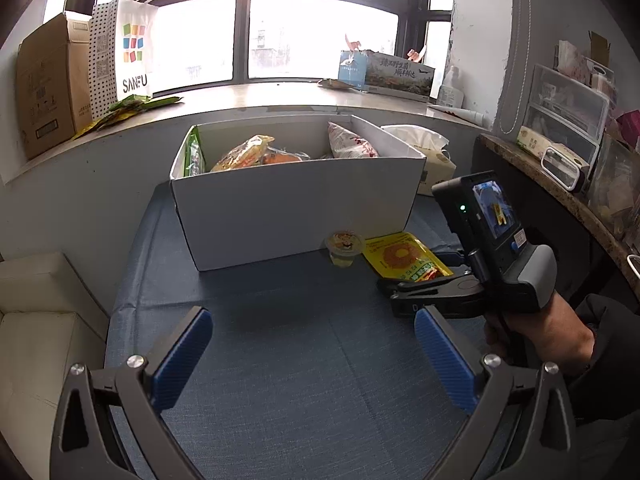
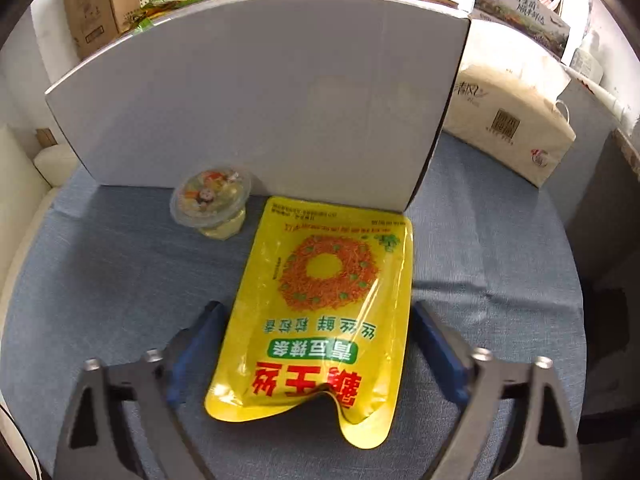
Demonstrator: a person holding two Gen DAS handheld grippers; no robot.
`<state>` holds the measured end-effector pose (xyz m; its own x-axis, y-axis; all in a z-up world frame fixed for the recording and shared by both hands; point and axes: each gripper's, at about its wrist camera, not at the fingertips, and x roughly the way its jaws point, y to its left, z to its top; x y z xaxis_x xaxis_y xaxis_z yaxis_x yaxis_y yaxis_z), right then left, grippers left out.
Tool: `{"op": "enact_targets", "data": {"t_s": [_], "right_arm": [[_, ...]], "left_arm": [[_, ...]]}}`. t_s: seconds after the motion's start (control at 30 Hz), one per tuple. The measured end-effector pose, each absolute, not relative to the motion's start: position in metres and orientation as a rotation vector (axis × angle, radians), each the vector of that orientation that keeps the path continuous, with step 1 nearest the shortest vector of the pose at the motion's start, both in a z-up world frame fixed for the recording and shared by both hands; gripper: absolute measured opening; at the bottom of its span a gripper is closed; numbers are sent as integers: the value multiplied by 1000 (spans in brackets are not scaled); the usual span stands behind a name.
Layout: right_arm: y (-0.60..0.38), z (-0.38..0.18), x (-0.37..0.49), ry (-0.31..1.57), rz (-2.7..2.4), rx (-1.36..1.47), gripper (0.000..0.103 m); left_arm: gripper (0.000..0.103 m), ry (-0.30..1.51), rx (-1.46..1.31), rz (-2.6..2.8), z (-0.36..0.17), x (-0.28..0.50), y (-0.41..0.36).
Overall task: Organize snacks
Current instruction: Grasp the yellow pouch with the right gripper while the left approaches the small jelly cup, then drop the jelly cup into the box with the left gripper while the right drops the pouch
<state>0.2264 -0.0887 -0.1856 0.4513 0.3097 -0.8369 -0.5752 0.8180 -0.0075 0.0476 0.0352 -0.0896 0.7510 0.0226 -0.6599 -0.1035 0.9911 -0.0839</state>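
White cardboard box (image 1: 296,196) sits at the far middle of a blue cloth-covered counter (image 1: 280,340), open top, already holding several snack packs: a green pack (image 1: 195,152) against its left wall, an orange-yellow bag (image 1: 250,154) in the middle, a white-and-red bag (image 1: 350,142) toward the right.

Two snacks are outside the box, just in front of its near wall. A small clear jelly cup (image 2: 212,204) with a printed lid stands upright, close to the wall. Right of it a yellow snack pouch (image 2: 320,308) lies flat on the cloth, far edge nearly at the box wall, near edge buckled upward.

Right gripper (image 2: 316,344) is angled down over the near half of the yellow pouch, fingers (image 2: 434,344) spread on either side of it. The left pad looks close to the pouch edge; whether it touches, cannot tell. No pinch visible, pouch lying on the cloth. In the left wrist view the person's hand (image 1: 548,336) grips this tool's handle at the right, with a dark sleeve behind.

Left gripper (image 1: 314,354) hangs over bare cloth at the near side, fingers (image 1: 182,360) spread wide, nothing between them, well apart from both snacks.

Beige tissue pack (image 2: 508,120) sits right of the box. On the far windowsill: brown carton (image 1: 48,84), white SANFU bag (image 1: 134,56), loose green packets (image 1: 132,106).
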Motion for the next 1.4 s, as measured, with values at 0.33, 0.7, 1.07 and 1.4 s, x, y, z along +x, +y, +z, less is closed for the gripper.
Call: {"op": "enact_targets", "data": {"t_s": [0.33, 0.7, 1.07, 1.4], "right_arm": [[-121, -172, 206, 975, 670, -253, 43], [-206, -102, 164, 871, 706, -108, 43], [-203, -109, 154, 877, 694, -70, 43], [-189, -130, 156, 903, 735, -61, 21]], "left_arm": [[103, 753, -84, 35, -103, 72, 29], [103, 914, -61, 88, -157, 189, 1], [44, 907, -164, 126, -171, 220, 10], [37, 703, -209, 3, -107, 136, 39]]}}
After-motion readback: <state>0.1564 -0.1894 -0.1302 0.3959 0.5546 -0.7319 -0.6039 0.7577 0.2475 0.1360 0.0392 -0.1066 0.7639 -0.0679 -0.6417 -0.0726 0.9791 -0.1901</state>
